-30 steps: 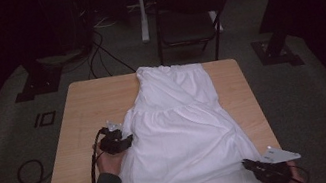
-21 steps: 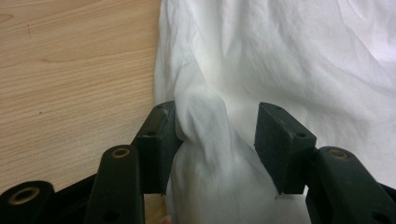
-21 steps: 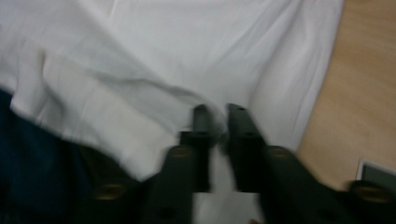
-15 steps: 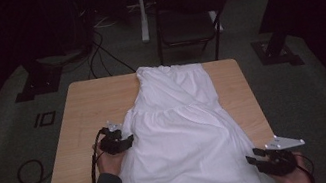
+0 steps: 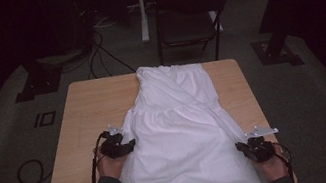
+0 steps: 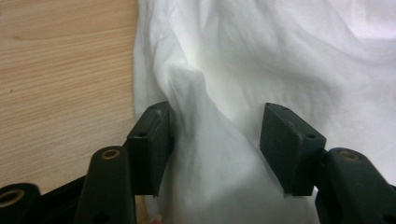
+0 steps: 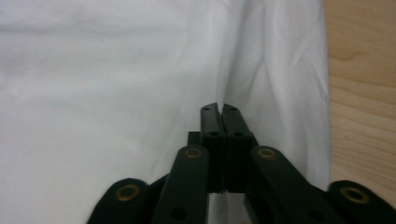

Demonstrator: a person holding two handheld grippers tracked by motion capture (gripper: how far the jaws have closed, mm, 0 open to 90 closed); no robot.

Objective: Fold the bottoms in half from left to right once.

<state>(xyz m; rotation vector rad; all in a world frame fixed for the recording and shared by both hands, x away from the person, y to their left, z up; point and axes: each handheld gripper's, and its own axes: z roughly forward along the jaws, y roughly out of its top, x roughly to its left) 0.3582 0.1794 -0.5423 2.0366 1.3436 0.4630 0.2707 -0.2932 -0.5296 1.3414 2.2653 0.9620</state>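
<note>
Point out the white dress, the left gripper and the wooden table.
white dress (image 5: 178, 134), high view, middle of the skirt.
left gripper (image 6: 215, 126), left gripper view, between its open jaws.
wooden table (image 5: 93, 109), high view, bare top.

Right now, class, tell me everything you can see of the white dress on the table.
The white dress looks like thin, soft cotton. It lies flat along the wooden table, narrow bodice at the far edge, a gathered seam across the middle, and a wide skirt reaching the near edge. Soft wrinkles run through it. The left hand-held gripper has its jaws open around a raised fold at the skirt's left edge; the right hand-held gripper is shut on a pinch of cloth at the right edge.
</note>
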